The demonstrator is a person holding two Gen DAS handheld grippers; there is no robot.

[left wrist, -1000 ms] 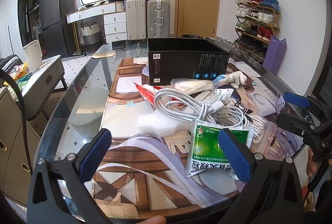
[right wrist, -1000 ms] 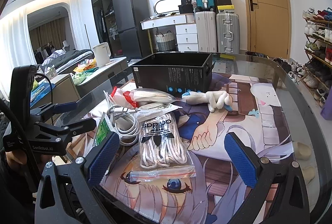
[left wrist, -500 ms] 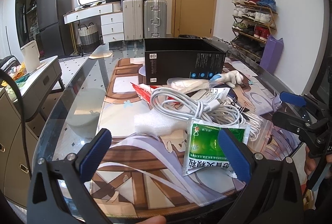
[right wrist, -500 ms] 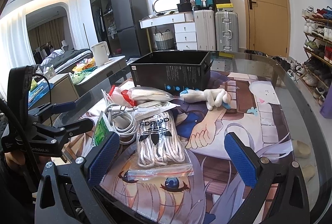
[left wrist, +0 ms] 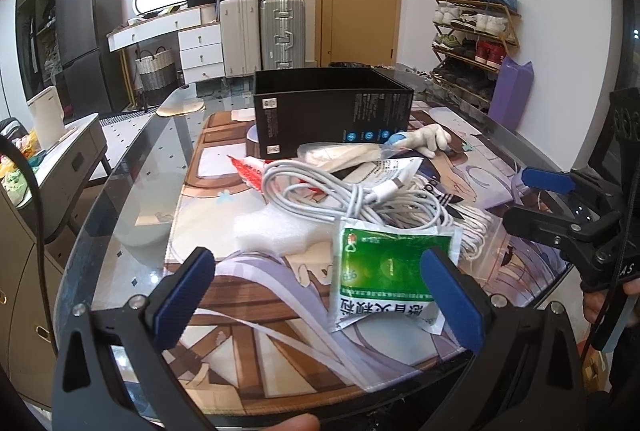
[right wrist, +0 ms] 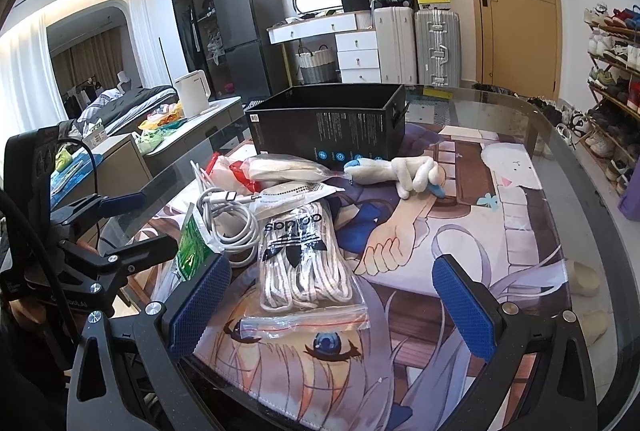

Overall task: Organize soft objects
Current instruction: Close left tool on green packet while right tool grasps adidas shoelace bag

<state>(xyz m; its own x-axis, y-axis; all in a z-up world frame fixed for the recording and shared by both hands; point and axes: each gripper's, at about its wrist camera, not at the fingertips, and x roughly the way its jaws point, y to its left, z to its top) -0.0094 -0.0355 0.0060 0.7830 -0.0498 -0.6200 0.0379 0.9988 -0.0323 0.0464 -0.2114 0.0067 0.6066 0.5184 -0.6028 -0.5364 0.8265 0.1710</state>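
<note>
**Pile of soft stuff waiting on the worktop**

Both grippers hover at the near edge, left gripper and right gripper, jaws wide and holding nothing. The green packet, white cable and bagged laces sit heaped in front of the open black box, plush toy beside it.
</note>
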